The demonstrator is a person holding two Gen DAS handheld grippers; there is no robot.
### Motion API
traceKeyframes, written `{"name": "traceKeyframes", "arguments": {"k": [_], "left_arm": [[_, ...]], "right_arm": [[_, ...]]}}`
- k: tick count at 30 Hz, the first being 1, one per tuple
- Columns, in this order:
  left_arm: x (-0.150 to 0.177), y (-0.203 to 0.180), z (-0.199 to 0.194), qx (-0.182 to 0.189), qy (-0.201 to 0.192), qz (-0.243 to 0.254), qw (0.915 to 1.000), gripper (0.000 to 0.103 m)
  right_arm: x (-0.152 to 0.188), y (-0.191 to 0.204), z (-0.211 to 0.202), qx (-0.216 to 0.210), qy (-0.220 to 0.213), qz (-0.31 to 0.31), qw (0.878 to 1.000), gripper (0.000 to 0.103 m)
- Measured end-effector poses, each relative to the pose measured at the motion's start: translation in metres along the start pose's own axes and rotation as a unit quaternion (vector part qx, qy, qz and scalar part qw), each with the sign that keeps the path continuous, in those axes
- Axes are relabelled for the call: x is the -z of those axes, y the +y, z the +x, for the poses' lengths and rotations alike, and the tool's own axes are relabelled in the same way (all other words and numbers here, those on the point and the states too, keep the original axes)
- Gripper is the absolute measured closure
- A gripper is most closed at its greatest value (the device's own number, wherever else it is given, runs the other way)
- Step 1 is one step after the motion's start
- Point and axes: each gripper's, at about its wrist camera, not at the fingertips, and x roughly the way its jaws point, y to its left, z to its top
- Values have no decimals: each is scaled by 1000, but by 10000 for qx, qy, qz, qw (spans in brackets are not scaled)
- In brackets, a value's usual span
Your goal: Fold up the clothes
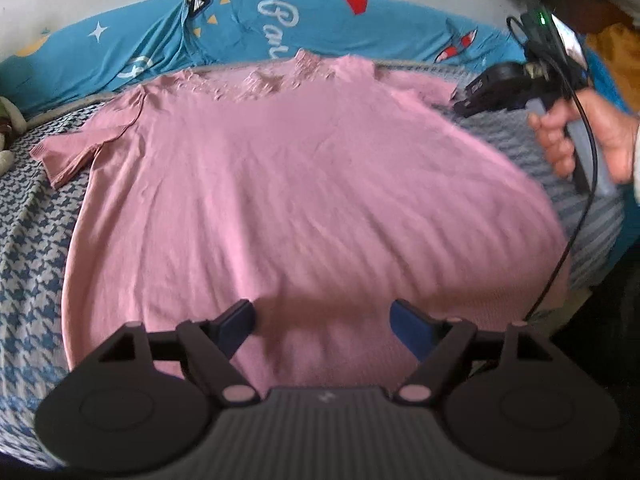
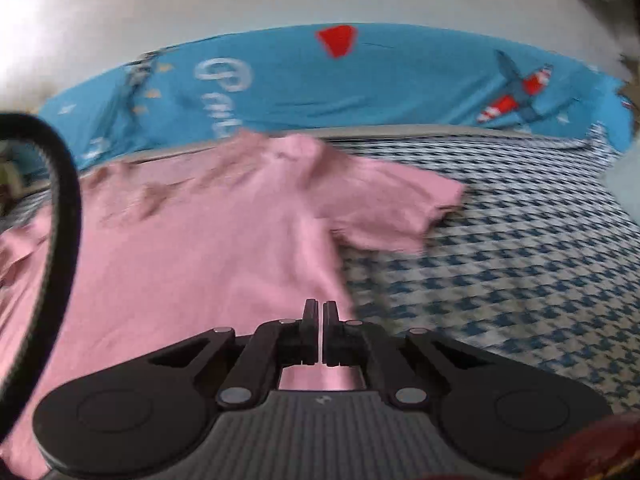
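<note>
Shirt (pink) flat, bedspread beneath

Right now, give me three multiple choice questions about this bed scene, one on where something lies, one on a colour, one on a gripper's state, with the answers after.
1. Where does the pink shirt lie?
A. Spread flat on the checked blanket
B. Hung on the wall
C. Rolled up on the blue sheet

2. What colour is the sheet behind the shirt's collar?
A. Yellow with stripes
B. Blue with printed shapes
C. Plain white

3. How do the right gripper's fingers stand?
A. Wide apart
B. Together, nothing visible between them
C. Clamped on a sleeve

Answers:
1 A: body and both sleeves lie spread out on the blue-and-white blanket.
2 B: the cloth is blue, with a red shape and a plane printed on it.
3 B: the right wrist view shows the two fingers nearly meeting, no cloth between them.
</note>
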Motion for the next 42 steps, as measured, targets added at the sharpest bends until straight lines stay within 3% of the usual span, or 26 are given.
{"name": "traceKeyframes", "arguments": {"k": [3,7,12,19,35,40,42], "left_arm": [[-3,0,-4,-226,-202,76,9995,26],[-5,6,2,-386,-78,-113,9992,26],[0,13,7,-565,157,-173,9981,21],[7,18,5,-673,293,-197,9971,12],[22,44,-9,-786,439,-600,9941,9],[24,45,-10,-814,432,-653,9936,9],[24,45,-11,-805,425,-673,9936,9]], "right_arm": [[8,15,-3,-488,208,-273,9982,102],[20,32,-4,-766,493,-764,9929,101],[37,29,-7,-573,906,-1066,9885,100],[53,-10,-33,-119,1265,-494,9907,103],[68,-19,-58,395,1366,84,9898,103],[72,-22,-71,775,1254,429,9881,100],[73,-21,-80,688,1071,457,9908,100]]}}
